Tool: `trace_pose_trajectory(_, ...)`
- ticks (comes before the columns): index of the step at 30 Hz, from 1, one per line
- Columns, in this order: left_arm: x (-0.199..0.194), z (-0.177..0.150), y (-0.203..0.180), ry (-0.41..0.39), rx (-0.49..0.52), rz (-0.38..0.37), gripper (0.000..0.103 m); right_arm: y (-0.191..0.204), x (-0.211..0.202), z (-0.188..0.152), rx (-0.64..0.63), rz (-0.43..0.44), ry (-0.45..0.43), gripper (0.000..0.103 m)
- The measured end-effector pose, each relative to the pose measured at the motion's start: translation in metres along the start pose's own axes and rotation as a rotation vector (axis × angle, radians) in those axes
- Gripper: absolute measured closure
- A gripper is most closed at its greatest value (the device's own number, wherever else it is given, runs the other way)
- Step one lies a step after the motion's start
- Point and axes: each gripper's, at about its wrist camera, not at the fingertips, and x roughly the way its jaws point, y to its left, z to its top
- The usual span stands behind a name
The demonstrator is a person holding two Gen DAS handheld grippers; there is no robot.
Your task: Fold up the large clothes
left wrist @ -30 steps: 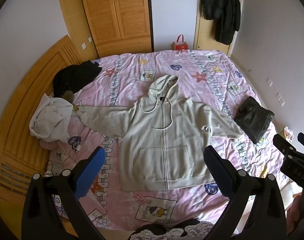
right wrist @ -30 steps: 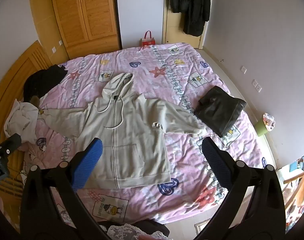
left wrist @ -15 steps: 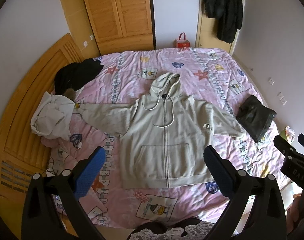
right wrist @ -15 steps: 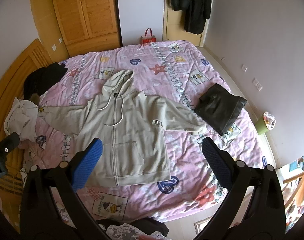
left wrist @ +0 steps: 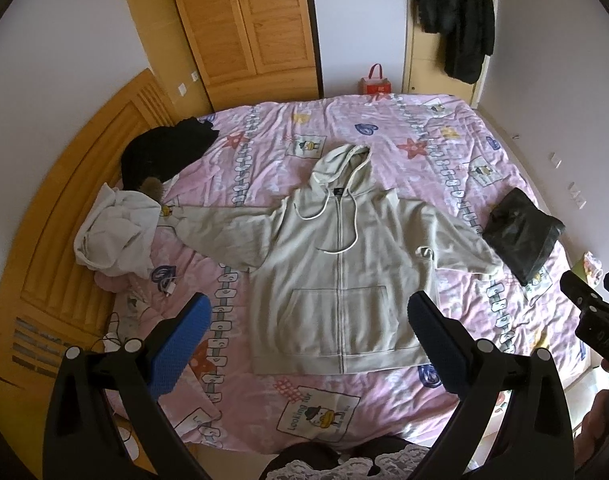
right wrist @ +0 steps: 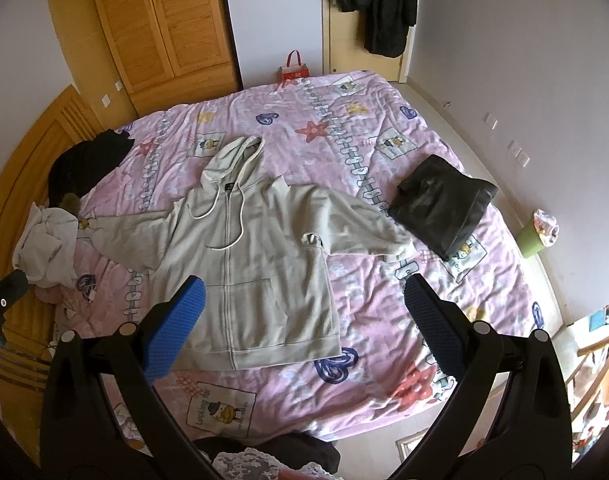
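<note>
A beige zip-up hoodie (left wrist: 336, 264) (right wrist: 248, 264) lies flat and face up on the pink patterned bed (left wrist: 384, 128) (right wrist: 384, 320), hood pointing away, both sleeves spread out sideways. My left gripper (left wrist: 308, 320) hovers high above the hoodie's lower hem, open, nothing between its blue pads. My right gripper (right wrist: 304, 312) is also open and empty, held above the hoodie's right hem and the bedding beside it. Neither touches the cloth.
A folded black garment (left wrist: 522, 232) (right wrist: 444, 208) lies at the bed's right side. A white garment (left wrist: 116, 236) and a black one (left wrist: 164, 152) are heaped by the wooden headboard (left wrist: 64, 216) at left. A green bin (right wrist: 538, 234) stands on the floor at right.
Both grippers have drawn back and up a little, so the hoodie sits slightly lower and smaller in view. The hoodie itself has not moved. Both stay open.
</note>
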Motion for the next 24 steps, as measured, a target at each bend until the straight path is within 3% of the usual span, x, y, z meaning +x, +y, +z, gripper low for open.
trace_pose_trajectory(8, -0.006, 0.012, -0.016, 0.011, -0.028, 0.050, 0.007, -0.029, 0.013, 0.008, -0.011, 0.049, 0.044, 0.006)
trace_pose_trajectory(15, -0.017, 0.023, -0.014, -0.009, -0.099, 0.088, 0.007, -0.054, 0.006, 0.020, -0.062, 0.025, 0.047, 0.006)
trace_pose_trajectory(20, -0.013, 0.035, 0.005, -0.024, -0.146, 0.119, 0.007, -0.082, 0.005, 0.034, -0.030, 0.004, 0.029, 0.006)
trace_pose_trajectory(24, 0.004, 0.047, 0.031, -0.014, -0.179, 0.156, 0.007, -0.079, 0.010, 0.045, -0.008, -0.008, 0.014, 0.006)
